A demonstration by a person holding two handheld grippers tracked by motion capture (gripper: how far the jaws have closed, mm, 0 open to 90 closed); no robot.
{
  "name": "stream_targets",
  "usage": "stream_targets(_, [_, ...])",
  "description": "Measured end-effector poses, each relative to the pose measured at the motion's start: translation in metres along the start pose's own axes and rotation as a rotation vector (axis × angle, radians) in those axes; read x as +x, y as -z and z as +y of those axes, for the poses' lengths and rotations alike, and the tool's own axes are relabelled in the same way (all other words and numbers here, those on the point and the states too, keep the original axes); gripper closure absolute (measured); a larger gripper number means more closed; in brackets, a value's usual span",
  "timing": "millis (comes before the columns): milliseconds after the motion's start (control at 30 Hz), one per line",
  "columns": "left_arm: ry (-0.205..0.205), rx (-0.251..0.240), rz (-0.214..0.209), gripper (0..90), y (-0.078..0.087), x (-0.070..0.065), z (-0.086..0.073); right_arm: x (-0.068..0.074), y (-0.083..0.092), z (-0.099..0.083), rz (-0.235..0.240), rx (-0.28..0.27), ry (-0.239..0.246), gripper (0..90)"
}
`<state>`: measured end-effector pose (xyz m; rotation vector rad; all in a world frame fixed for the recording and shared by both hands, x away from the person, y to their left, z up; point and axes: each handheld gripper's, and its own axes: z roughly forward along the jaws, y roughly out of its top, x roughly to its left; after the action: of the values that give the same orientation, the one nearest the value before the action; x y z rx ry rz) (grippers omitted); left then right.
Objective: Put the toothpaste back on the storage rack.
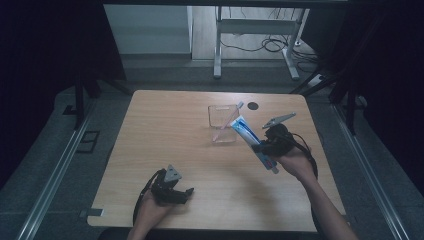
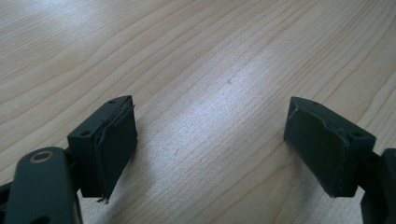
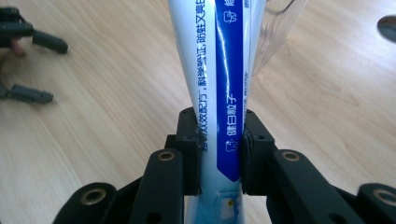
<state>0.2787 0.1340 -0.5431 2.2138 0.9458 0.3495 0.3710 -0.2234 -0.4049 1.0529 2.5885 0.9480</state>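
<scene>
My right gripper (image 1: 265, 146) is shut on a blue and white toothpaste tube (image 1: 248, 135), held tilted above the table at the right. In the right gripper view the tube (image 3: 224, 70) rises from between the black pads (image 3: 194, 144), squeezed narrow where they press. Its far end points toward a clear plastic cup (image 1: 223, 122) at the table's middle, which holds a pink toothbrush (image 1: 227, 122) leaning up to the right. My left gripper (image 1: 186, 195) rests near the front edge at the left, open, with bare wood between its pads (image 2: 116, 140).
The wooden table (image 1: 165, 130) has a small dark round hole (image 1: 253, 105) near its far edge. Beyond the table stand a white desk frame (image 1: 255, 45) and floor cables. Metal rails run along both sides of the table.
</scene>
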Motion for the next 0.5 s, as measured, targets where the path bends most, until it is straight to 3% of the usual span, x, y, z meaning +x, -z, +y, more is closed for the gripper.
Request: stream_targets(500, [-0.002, 0.001, 0.000, 17.4, 0.000, 0.000, 0.000, 0.000, -0.005, 0.023, -0.034, -0.063, 0.001, 72.9])
